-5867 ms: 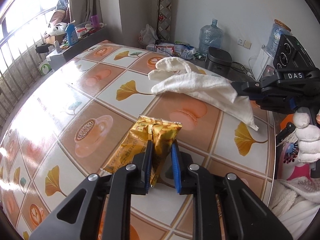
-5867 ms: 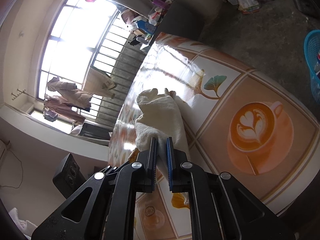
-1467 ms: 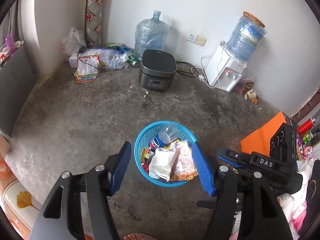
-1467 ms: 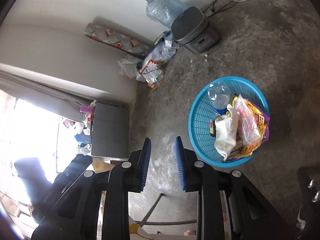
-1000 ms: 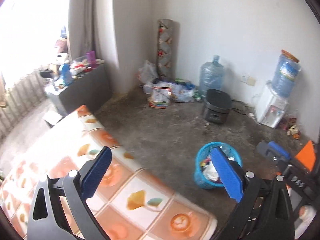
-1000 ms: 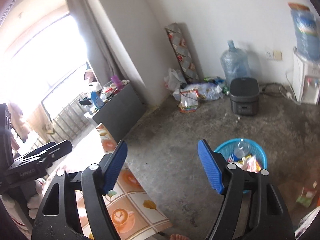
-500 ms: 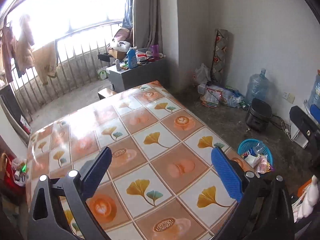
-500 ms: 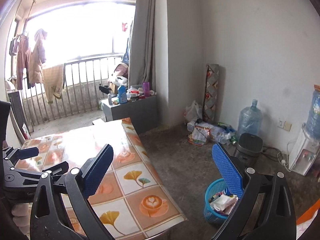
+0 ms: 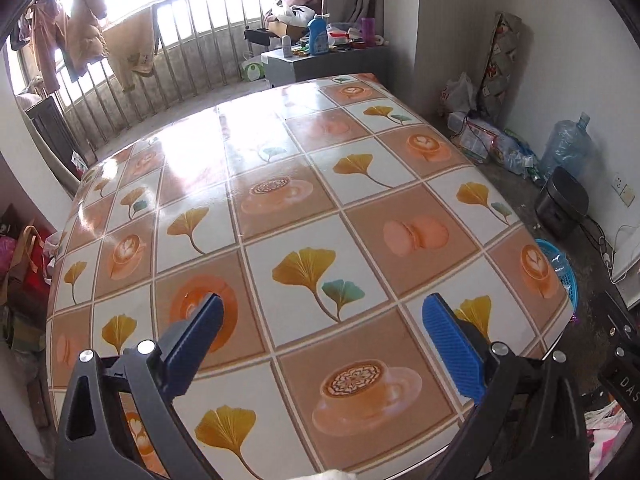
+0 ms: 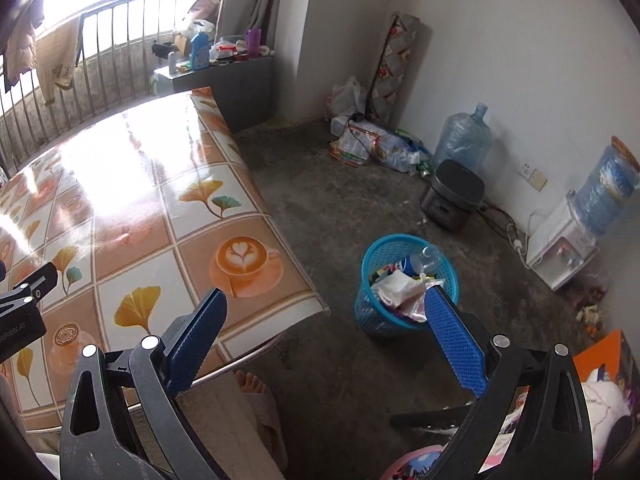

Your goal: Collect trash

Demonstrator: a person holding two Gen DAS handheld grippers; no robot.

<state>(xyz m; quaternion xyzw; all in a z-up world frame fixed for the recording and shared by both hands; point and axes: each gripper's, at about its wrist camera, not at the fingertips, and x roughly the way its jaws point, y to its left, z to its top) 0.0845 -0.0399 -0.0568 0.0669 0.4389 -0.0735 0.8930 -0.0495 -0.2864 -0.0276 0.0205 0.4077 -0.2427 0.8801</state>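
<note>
My left gripper (image 9: 320, 320) is open and empty, held above the near part of the table (image 9: 280, 184), whose tiled cloth shows coffee cups and ginkgo leaves. My right gripper (image 10: 324, 316) is open and empty, off the table's right edge (image 10: 264, 208) above the concrete floor. The blue trash basket (image 10: 378, 256) stands on the floor beside the table, holding a white cloth (image 10: 394, 286), wrappers and a plastic bottle; its rim also shows in the left wrist view (image 9: 560, 264).
A black rice cooker (image 10: 452, 194), a water jug (image 10: 462, 140) and a water dispenser (image 10: 568, 248) stand along the wall. A grey cabinet (image 10: 224, 74) with bottles is by the window. A bare foot (image 10: 252, 384) is under the table edge.
Both grippers let go of the wrapper and the cloth over the basket, opened wide and swung back to the table. The left one now looks down at the table from closer.
</note>
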